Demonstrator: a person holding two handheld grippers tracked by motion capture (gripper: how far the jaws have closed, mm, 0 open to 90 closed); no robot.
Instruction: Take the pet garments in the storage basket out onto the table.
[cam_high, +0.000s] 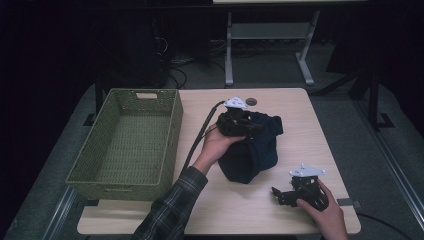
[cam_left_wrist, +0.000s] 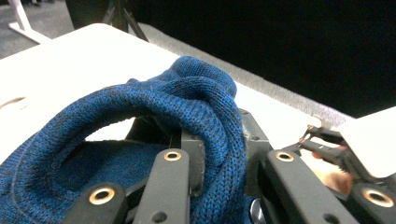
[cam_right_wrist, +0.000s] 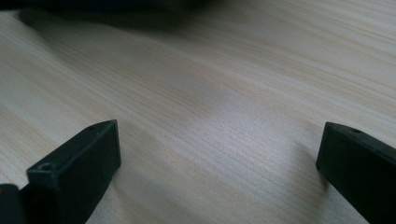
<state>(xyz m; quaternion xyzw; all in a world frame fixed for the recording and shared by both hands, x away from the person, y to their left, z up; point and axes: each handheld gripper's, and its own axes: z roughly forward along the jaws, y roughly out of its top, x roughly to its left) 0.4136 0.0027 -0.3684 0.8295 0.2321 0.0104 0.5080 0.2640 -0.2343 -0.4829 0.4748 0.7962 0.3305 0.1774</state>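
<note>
Knitwear first: a dark blue knitted sweater (cam_high: 252, 150) sits bunched up in a heap on the light wooden table (cam_high: 320, 130), roughly mid-table and just to the right of the green woven basket (cam_high: 127, 145). That basket is my landmark for everything here. The left gripper (cam_high: 239, 122) is on the top of the sweater heap, on the side facing away from the person, a short way right of the basket's right wall, and its jaws are clamped on a thick fold of the blue knit. In the left gripper view you can see the ribbed fold (cam_left_wrist: 205, 116) squeezed right between the black jaws, with the rest of the fabric looping off to the left over the tabletop. The left hand (cam_high: 216, 145) holding it comes up from a plaid sleeve (cam_high: 172, 207) that runs along the basket's near right corner. The right gripper (cam_high: 295, 192) is well apart from the basket, down near the table's front right edge, just clear of the sweater, resting low over the wood. Its jaws stand wide apart with nothing between them, just bare wood grain (cam_right_wrist: 219, 116) in the right gripper view.
</note>
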